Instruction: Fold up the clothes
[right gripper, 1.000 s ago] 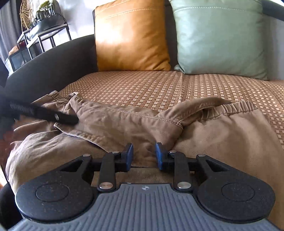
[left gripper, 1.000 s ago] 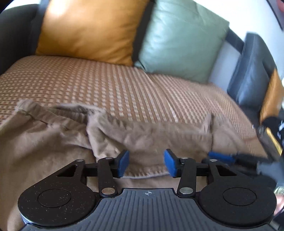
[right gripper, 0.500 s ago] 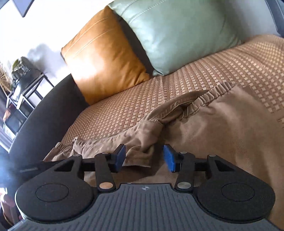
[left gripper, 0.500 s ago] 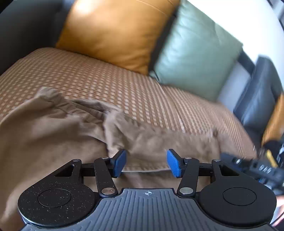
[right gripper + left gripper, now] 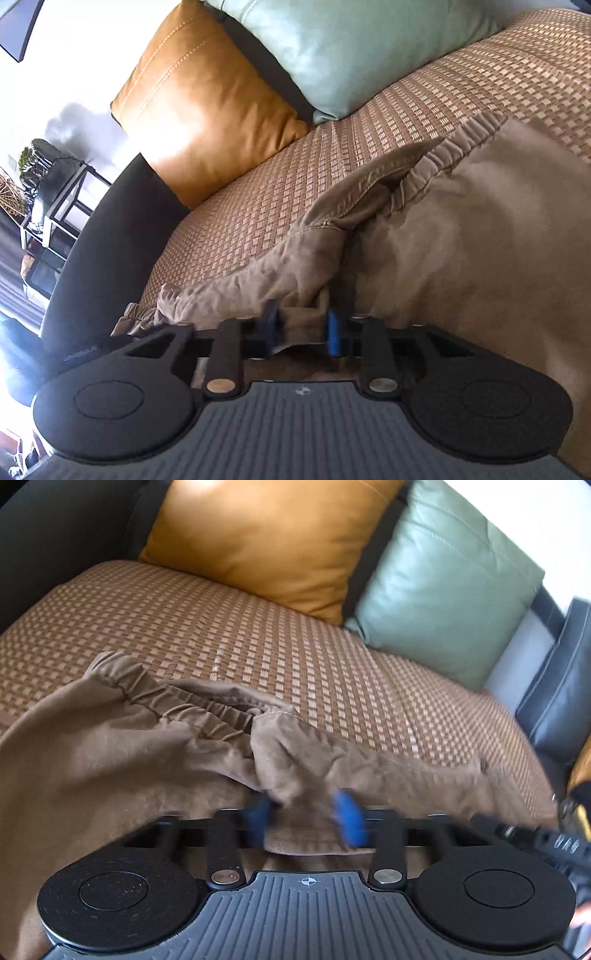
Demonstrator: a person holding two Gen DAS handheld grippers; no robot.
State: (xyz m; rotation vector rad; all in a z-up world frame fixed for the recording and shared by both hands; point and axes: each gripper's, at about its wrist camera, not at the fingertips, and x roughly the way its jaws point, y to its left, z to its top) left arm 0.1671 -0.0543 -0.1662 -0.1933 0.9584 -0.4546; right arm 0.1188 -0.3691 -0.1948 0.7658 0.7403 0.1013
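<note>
**On the sofa: two grips closing on bunched cloth**

On the woven seat cover (image 5: 280, 653) of the sofa lie the brown trousers (image 5: 110, 760), crumpled, their gathered waistband (image 5: 177, 701) turned toward the orange cushion (image 5: 266, 535) and green cushion (image 5: 443, 587).

The left gripper (image 5: 306, 821) has its jaws closing on a loose flap of the trousers that sits between the blue pads. The right gripper (image 5: 303, 330) also has its jaws closing, with a hem or fold between its pads. Both are blurred, so how firmly either one bites cannot be told.

Likely troubles from here:

- **Too many layers.** The cloth at each gripper is bunched. A bite that takes both upper and lower layers would drag the whole heap instead of opening it flat.
- **A thin hold.** Only an edge seems caught on the right side. A quick lift could pull it free, and that side would drop.
- **Uneven pull.** The two grips seem close together on one twisted ridge. Spreading them fast may tighten the twist instead of smoothing it.
- **Crowding.** The right gripper shows at the edge of the left view, so the two tools could knock together.
</note>
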